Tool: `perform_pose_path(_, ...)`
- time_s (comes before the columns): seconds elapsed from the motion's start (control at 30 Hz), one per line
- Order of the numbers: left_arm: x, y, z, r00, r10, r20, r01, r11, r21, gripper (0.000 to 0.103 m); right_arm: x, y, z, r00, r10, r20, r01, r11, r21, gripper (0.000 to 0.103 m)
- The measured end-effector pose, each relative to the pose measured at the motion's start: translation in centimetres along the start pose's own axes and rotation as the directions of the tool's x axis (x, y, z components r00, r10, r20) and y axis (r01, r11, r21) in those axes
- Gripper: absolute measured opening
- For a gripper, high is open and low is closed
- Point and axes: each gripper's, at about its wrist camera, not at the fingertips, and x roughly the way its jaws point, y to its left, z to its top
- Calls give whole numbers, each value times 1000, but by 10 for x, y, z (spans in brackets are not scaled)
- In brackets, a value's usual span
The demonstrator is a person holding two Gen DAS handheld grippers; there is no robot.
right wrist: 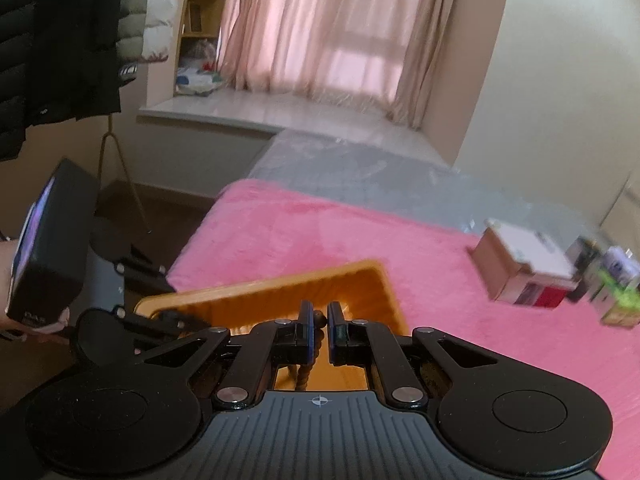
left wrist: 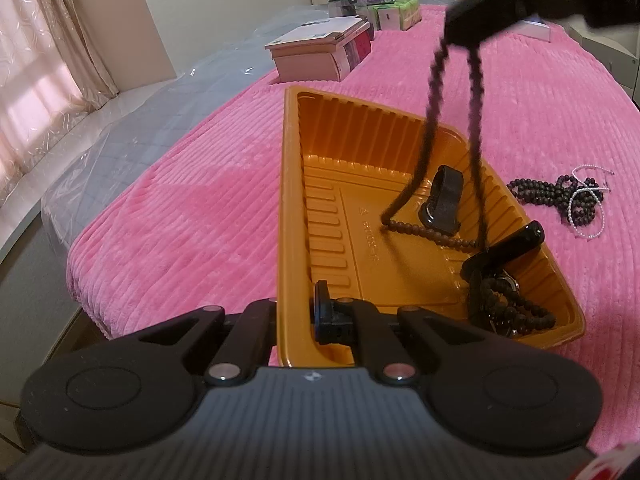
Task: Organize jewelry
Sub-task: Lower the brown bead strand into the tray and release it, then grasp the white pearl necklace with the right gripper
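Note:
An orange plastic tray (left wrist: 344, 148) lies on a pink blanket. My left gripper (left wrist: 298, 314) is shut on its near rim, one finger inside the tray and one outside. From the upper right, my right gripper (left wrist: 460, 28) is shut on a dark bead necklace (left wrist: 476, 120). The strand hangs down in a loop whose lower end rests on the tray floor. In the right wrist view the right gripper (right wrist: 319, 322) pinches the beads (right wrist: 305, 376) above the tray (right wrist: 280, 292). The tray also holds a black strap (left wrist: 444, 200), a black clip-like piece (left wrist: 516, 240) and a heap of dark beads (left wrist: 508, 308).
More dark beads with a pearl strand (left wrist: 572, 200) lie on the blanket (left wrist: 180, 220) right of the tray. Stacked boxes (left wrist: 320, 52) and packets (left wrist: 392, 8) stand at the far end. Clear plastic (left wrist: 140, 132) covers the mattress on the left. A hand (right wrist: 8, 264) carries the left gripper.

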Motion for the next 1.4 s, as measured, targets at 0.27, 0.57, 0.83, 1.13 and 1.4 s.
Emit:
perform_pose_path(0.27, 0, 0, 0, 1000, 1, -2, -1, 1000, 1, 3, 18, -5, -19, 996, 11, -94, -11, 1000, 8, 6)
perform_pose_path(0.57, 1, 1, 1, 1000, 3, -4, -3, 1000, 1, 3, -10, -33, -32, 1000, -11, -23, 14, 990, 141, 7)
perform_pose_path(0.83, 2, 0, 0, 1000, 10, -2, -10, 1000, 1, 3, -85, -88, -104, 984, -178, 9, 155, 877, 454, 29)
perform_pose_path(1.13, 1, -2, -1, 1000, 20, -7, -20, 1000, -4, 3, -127, -100, -202, 944, -308, -119, 307, 682, 664, 36)
perform_pose_path(1.4, 1, -2, -1, 1000, 24, -10, -24, 1000, -3, 3, -107, -79, -235, 957, -248, -153, 280, 640, 716, 35)
